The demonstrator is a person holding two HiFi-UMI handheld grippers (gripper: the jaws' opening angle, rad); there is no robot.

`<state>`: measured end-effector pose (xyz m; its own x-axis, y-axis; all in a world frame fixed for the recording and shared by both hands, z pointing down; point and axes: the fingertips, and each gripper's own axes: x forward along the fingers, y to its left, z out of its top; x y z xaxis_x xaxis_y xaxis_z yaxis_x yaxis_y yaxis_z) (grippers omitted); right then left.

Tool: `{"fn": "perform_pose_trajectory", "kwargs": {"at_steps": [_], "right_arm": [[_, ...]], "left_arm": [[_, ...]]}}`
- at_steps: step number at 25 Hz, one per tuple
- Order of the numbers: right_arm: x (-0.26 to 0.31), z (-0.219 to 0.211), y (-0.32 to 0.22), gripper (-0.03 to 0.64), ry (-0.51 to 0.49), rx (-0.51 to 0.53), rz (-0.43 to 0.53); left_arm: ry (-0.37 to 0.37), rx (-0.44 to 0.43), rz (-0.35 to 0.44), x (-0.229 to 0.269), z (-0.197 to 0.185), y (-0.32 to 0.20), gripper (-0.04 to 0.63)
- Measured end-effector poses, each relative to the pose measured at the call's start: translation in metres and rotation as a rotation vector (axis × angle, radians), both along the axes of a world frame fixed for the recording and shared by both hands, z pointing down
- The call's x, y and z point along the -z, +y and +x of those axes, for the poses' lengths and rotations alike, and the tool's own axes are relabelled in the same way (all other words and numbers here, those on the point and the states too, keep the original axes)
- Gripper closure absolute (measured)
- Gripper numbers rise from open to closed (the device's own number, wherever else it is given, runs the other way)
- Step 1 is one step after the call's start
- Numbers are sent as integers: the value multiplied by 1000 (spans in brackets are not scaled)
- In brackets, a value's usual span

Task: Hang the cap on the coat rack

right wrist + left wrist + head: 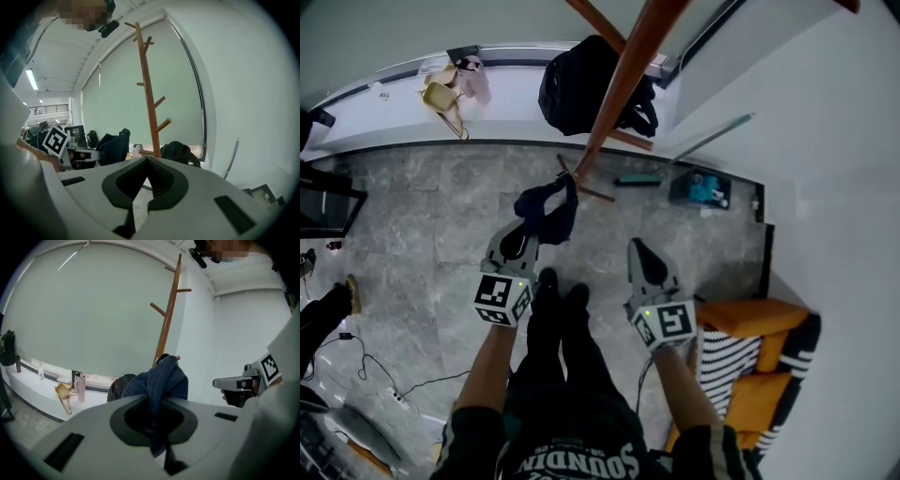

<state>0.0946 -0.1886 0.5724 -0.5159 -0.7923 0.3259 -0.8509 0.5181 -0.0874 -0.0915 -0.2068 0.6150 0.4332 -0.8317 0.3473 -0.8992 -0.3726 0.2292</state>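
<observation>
The dark navy cap (547,210) hangs bunched from my left gripper (531,238), which is shut on its fabric. In the left gripper view the cap (160,379) rises out of the closed jaws, in front of the lower coat rack. The brown wooden coat rack (623,70) stands just beyond the cap, with its pegs (159,310) well above it. My right gripper (637,247) is level with the left one, a little to its right. It is shut with nothing in it, and its tips meet in the right gripper view (146,160), pointing at the coat rack's pole (147,93).
A black backpack (579,84) lies on the white window ledge (384,117) behind the rack's base. A tan bag (441,96) and a pink bottle (474,79) are further left on the ledge. An orange and striped seat (759,361) is at the right, by the white wall.
</observation>
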Motion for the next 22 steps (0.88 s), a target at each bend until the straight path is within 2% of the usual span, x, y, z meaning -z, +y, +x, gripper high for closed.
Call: {"fn": "perform_pose_trajectory", "kwargs": {"at_steps": [9, 22], "right_arm": [[-11, 28, 18, 618, 11, -63, -44], [-27, 44, 32, 618, 10, -125, -117]], "left_arm": [[12, 55, -48, -35, 3, -25, 586], [-5, 34, -126, -80, 22, -53, 586]]}}
